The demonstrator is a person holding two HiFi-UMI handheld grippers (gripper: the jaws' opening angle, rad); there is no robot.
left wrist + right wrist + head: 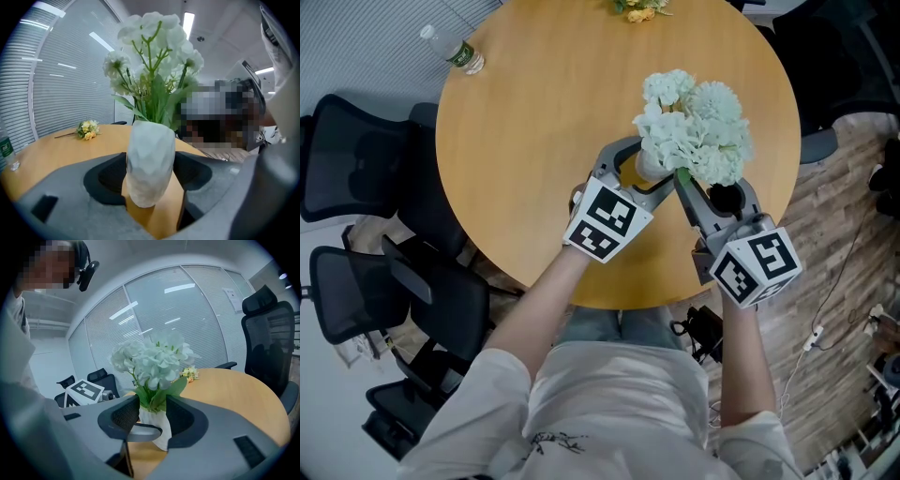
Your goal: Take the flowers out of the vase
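Fingers [105,180] of the left gripper [151,171] sit one on each side of the white vase [150,164], low in the left gripper view. Their dark pads lie against its faceted wall, which reads as a steadying hold. The vase stands upright on the round wooden table [534,122], right of centre in the head view and close to the table's near edge.

Fingers [185,420] of the right gripper [152,416] stand apart, at the centre of the right gripper view. They flank the green stems [151,401] just above the vase mouth. The leaves brush the pads, but no squeeze on the stems is visible, so this gripper is judged open and holding nothing.

Pale flowers [698,127] remain seated in the vase, heads bunched together above it, right of centre in the head view. No stem has been raised.

Progress is judged to be early: both tools are placed, but the removal itself is not yet begun. What remains is to close the right fingers on the stems, draw the bunch up and clear of the mouth while the vase is kept still, and lay it on the table.

A small yellow posy [639,9] lies at the top edge of the head view and a water bottle [455,52] at its upper left, both well apart from the vase.
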